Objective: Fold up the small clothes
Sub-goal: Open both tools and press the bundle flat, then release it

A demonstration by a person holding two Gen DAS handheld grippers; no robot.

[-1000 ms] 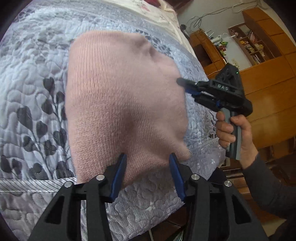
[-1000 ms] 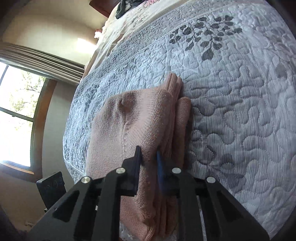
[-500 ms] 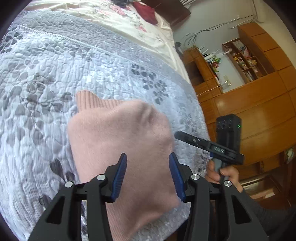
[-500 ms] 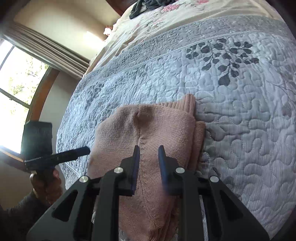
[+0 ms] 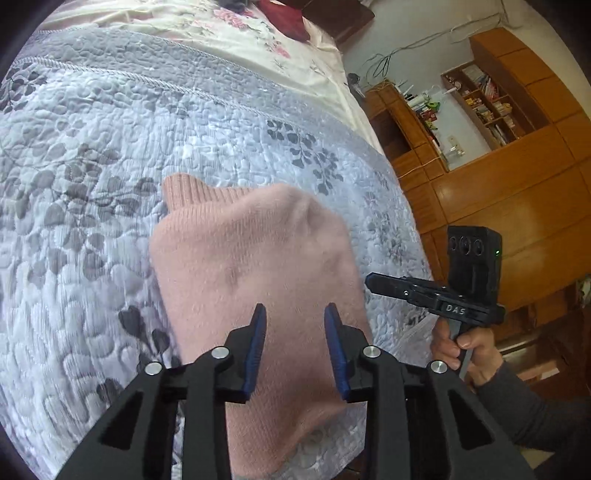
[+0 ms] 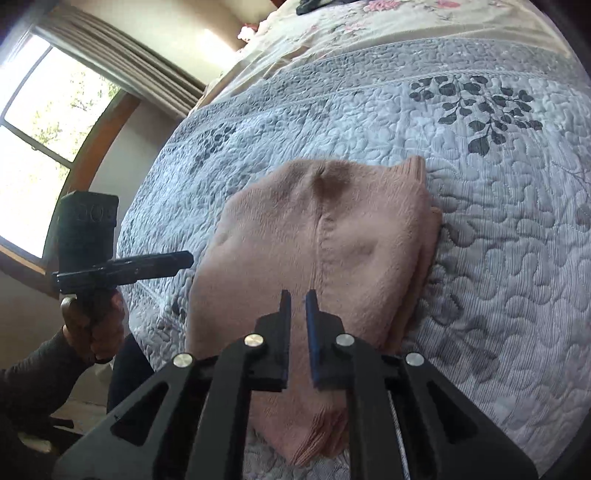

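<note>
Folded sweater (image 5: pixel 255 266) lay on quilt (image 5: pixel 92 177), near its front edge. Left gripper (image 5: pixel 294 317) hung over sweater's near end; right gripper (image 5: pixel 373 282) just off sweater's right side. Floral sheet (image 5: pixel 229 33) lay behind sweater, shelves (image 5: pixel 476 99) far right.

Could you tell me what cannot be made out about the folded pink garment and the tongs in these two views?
- Pink garment: near end hidden behind the left tongs in the left wrist view; behind the right tongs in the right wrist view.
- Garment type: folded layers conceal it in both views.
- Right tongs in the left view: seen side-on, gap unreadable.
- Shelf items: too small.
</note>
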